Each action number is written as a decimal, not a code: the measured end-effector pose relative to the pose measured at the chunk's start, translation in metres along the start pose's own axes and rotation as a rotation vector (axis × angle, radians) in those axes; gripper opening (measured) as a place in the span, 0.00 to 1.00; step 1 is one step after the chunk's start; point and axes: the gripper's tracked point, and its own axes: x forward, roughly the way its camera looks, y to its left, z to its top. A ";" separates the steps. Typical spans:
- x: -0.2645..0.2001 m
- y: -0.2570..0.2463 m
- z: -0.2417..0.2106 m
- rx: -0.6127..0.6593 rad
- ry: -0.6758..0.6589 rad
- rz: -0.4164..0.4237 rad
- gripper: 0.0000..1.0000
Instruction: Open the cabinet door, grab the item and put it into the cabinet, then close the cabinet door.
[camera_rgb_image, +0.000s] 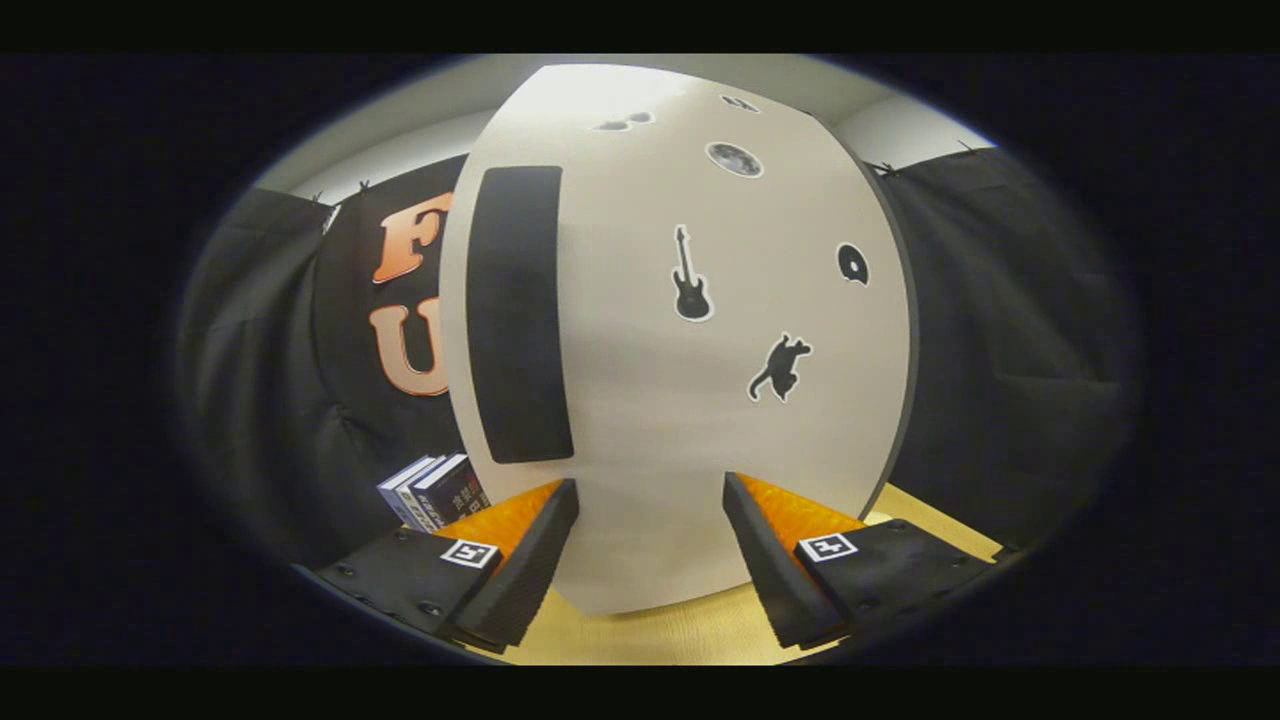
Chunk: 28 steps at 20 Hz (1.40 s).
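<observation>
Nearest to us, the gripper (650, 545) has its two fingers spread wide, with nothing pinched between them; each finger carries a small square marker on its top. Under and just ahead of the fingers we see a pale yellow tabletop (660, 630).

Straight ahead, the gap between the fingers frames the white cabinet door (640, 400), which stands closed on the table. A tall dark handle panel (518, 315) runs up the door on the side of the left finger. Across the rest of the door we see black stickers: a guitar (690, 278), a cat (780, 368), a round moon-like disc (734, 159), and a few smaller shapes higher up that we cannot make out.

Beside the cabinet, just beyond the left finger, rests a small stack of books (432, 488), probably two or three, partly hidden by the finger. Farther back hangs the booth's black cloth wall (1000, 330).
</observation>
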 end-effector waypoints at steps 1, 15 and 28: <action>-0.006 0.000 0.000 0.011 0.000 -0.001 0.95; -0.229 -0.083 0.045 -0.023 -0.044 -0.066 0.95; -0.306 -0.110 0.084 -0.045 -0.140 -0.085 0.95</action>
